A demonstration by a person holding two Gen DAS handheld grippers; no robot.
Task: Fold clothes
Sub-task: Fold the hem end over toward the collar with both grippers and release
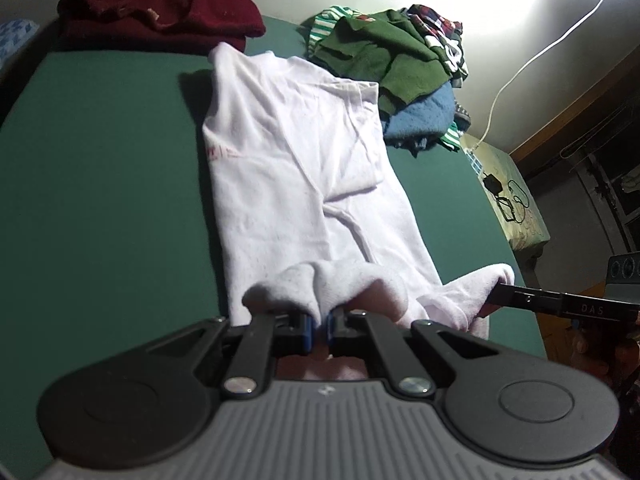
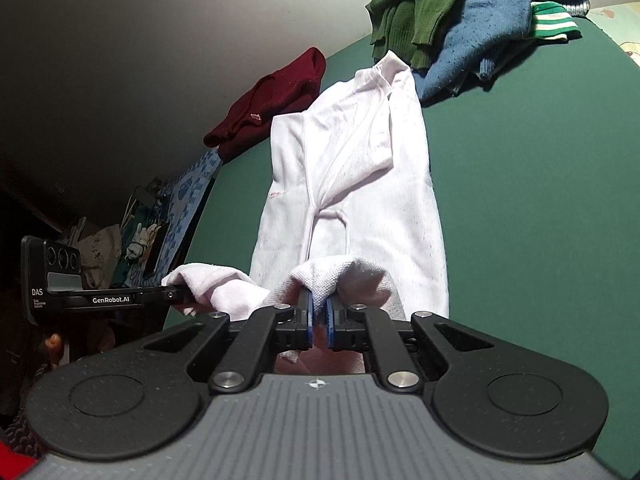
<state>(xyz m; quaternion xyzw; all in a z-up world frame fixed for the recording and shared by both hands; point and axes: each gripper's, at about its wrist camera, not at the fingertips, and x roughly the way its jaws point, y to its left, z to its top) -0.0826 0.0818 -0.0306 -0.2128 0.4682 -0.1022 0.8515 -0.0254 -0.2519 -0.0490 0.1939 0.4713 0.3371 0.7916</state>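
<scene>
**Both tools clamped on the near hem of the white shirt**

A white, thin knit shirt (image 1: pixel 296 160) lay lengthwise down the middle of the flat green worktop (image 1: pixel 100 160), its sides already folded inward into a long narrow strip. In the left wrist view, the left tool (image 1: pixel 319 326) sat at the lower centre of the frame, its blue-padded jaws pinched shut on a bunched fold of the shirt's near edge. The right tool (image 1: pixel 490 300) entered from the right edge of that frame, gripping the other corner of the same hem.

In the right wrist view, the right tool (image 2: pixel 319 320) occupied the lower centre, its jaws narrowed onto a puckered fold of white fabric (image 2: pixel 352 184), while the left tool (image 2: pixel 188 294) showed at the left, closed on the neighbouring corner.

A folded maroon knit garment (image 1: pixel 160 12) rested at the upper left of the left wrist frame, touching the shirt's far end. A loose heap of green, blue and striped clothes (image 1: pixel 404 64) sat at the upper right, just beside the shirt.
</scene>
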